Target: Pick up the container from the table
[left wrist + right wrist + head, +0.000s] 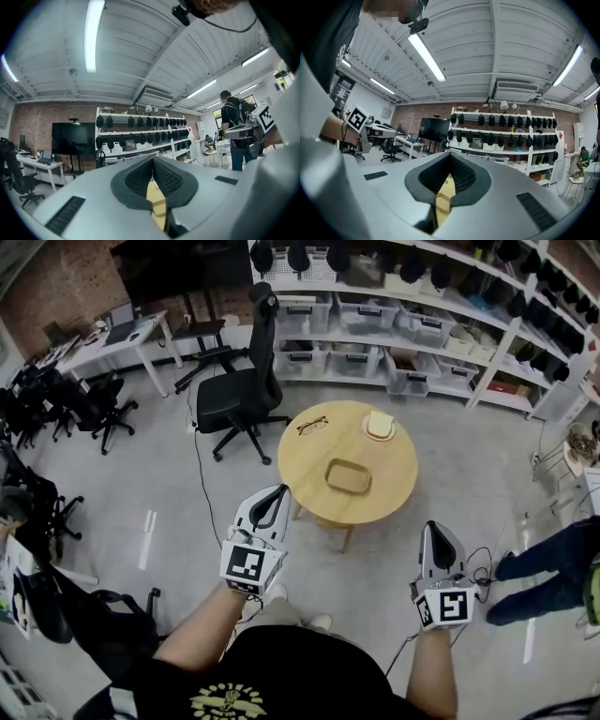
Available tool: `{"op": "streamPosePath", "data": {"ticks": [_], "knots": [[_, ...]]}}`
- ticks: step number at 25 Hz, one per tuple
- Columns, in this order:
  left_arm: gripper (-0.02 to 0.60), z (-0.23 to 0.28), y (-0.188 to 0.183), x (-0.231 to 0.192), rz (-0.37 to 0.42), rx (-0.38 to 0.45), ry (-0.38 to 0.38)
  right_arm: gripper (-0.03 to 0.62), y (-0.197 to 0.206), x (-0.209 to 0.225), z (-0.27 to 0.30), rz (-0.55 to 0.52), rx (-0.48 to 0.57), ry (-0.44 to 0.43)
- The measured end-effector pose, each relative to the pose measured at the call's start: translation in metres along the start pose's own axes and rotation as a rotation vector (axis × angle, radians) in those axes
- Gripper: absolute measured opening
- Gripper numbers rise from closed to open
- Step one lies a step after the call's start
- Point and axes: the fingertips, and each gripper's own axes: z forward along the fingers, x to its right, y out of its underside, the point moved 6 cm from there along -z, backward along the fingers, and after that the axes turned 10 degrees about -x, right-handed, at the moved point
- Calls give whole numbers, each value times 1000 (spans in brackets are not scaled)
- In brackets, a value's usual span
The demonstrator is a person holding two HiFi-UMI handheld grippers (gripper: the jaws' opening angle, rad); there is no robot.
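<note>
Head view shows the container (348, 476), a shallow tan rectangular tray, lying on the round wooden tabletop (309, 465), slightly on the person's side of the tabletop's centre. A pair of glasses (312, 425) lies on the far left part of the tabletop. A small plate (367, 431) carrying a pale block sits on the far right part. Container, glasses and plate lie well apart from one another.

The left tool (280, 491) is held at the near left edge of the tabletop, its tip overlapping the rim in this view. The right tool (432, 527) is off the near right edge, clear of the rim. Neither tool touches the container.

Left gripper view shows the left tool clenched: its ribbed pads (166, 177) meet, with nothing gripped between them. Right gripper view shows the right tool likewise clenched and empty.

A black office chair (242, 399) stands beyond the far left side of the tabletop. Shelving (412, 329) with bins runs behind the tabletop.
</note>
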Motion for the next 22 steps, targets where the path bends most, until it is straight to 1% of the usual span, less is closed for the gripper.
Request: {"op": "streamPosePath", "data": {"ticks": [6, 11, 13, 17, 22], "knots": [[18, 7, 2, -4, 7, -7, 8, 14, -7, -3, 4, 32, 4, 18], [18, 17, 5, -12, 9, -8, 18, 14, -8, -1, 15, 10, -5, 29], [18, 23, 6, -15, 5, -9, 22, 14, -10, -1, 20, 11, -8, 32], [18, 34, 9, -21, 3, -14, 33, 14, 0, 3, 31, 13, -14, 29], [18, 50, 8, -32, 6, -12, 48, 14, -3, 3, 46, 16, -15, 43]]}}
